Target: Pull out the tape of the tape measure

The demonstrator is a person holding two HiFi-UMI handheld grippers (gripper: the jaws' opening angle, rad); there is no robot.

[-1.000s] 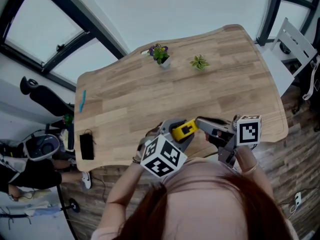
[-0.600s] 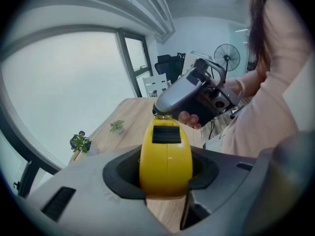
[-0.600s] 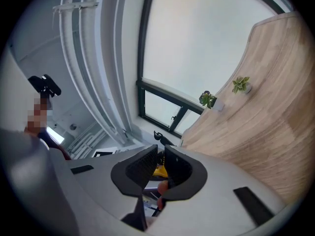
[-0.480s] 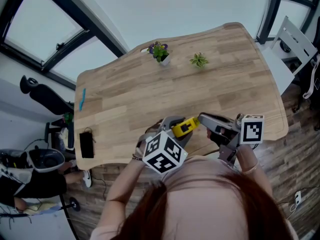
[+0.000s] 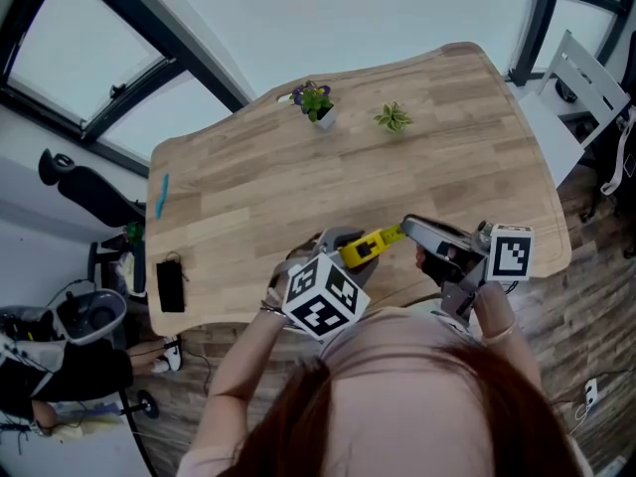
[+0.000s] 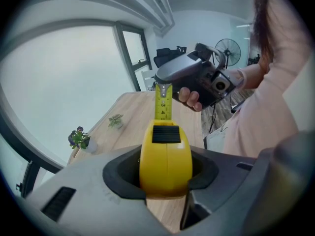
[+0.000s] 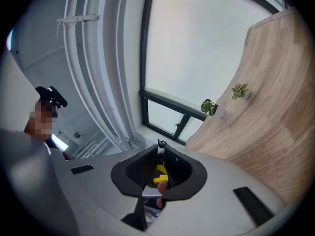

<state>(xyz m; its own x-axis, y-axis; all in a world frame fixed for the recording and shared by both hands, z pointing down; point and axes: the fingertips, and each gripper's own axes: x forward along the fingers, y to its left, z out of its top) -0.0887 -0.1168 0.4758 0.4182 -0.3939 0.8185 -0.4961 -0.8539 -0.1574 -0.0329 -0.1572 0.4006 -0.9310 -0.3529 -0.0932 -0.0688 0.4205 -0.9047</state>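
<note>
Yellow tape measure case sits clamped between the jaws of your left gripper, above the near edge of the wooden table; a short run of tape bridges from it to your right gripper, just beside. Judging from the head view, the pull is barely begun; draw the right gripper straight away along the tape's own line, steadily, so the blade neither kinks nor slips from the pinch, and brace the left one firm.

Left gripper view: the case fills the jaws, pressed at both flanks; the tape runs straight ahead into the other tool's tips; this gripper tilts downward toward the table.

Right gripper view: the jaws are nearly together, nipping the tape's end at their tips, with yellow showing behind them; it points about level, with the table off to its right.
</note>
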